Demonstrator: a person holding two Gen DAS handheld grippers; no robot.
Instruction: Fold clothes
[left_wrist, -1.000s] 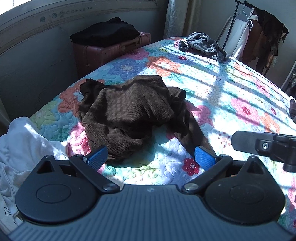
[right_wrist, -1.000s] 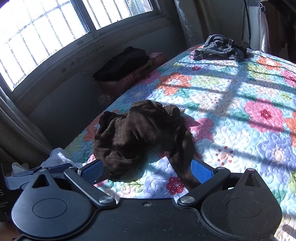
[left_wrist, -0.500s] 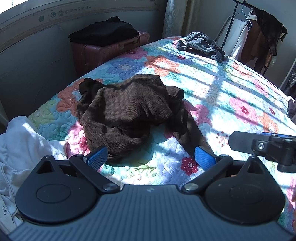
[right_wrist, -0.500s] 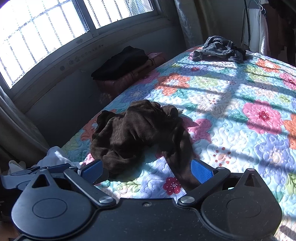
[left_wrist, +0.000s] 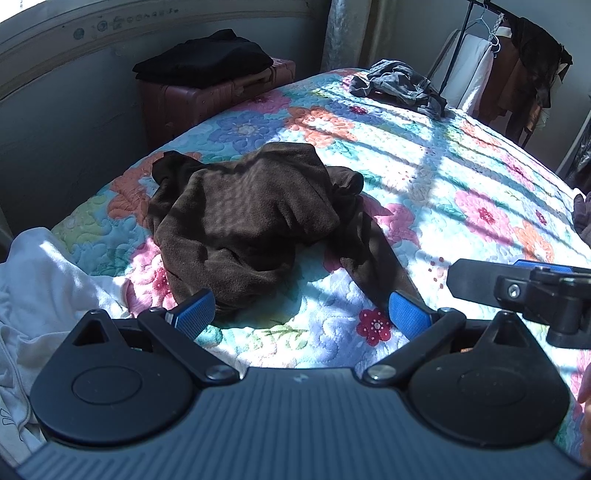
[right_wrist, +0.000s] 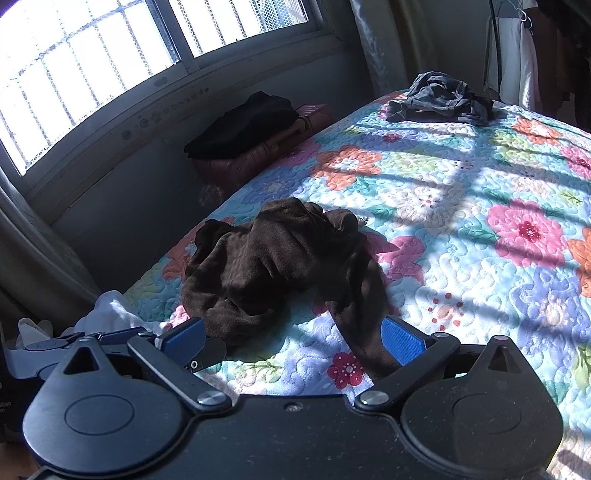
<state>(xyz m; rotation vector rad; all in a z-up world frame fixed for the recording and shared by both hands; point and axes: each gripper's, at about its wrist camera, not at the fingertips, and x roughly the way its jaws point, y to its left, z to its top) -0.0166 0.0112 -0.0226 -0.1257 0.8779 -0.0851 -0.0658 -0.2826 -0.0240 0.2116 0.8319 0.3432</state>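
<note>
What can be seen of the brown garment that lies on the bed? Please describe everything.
The brown garment is a dark, soft, knit-looking piece, crumpled in a loose heap, not folded. It lies on the floral quilt near the bed's corner, partly in sunlight. One long strip, maybe a sleeve or leg, trails toward the cameras. Both the left gripper and the right gripper are open; neither holds it. Whether the pads touch it is unclear.
</note>
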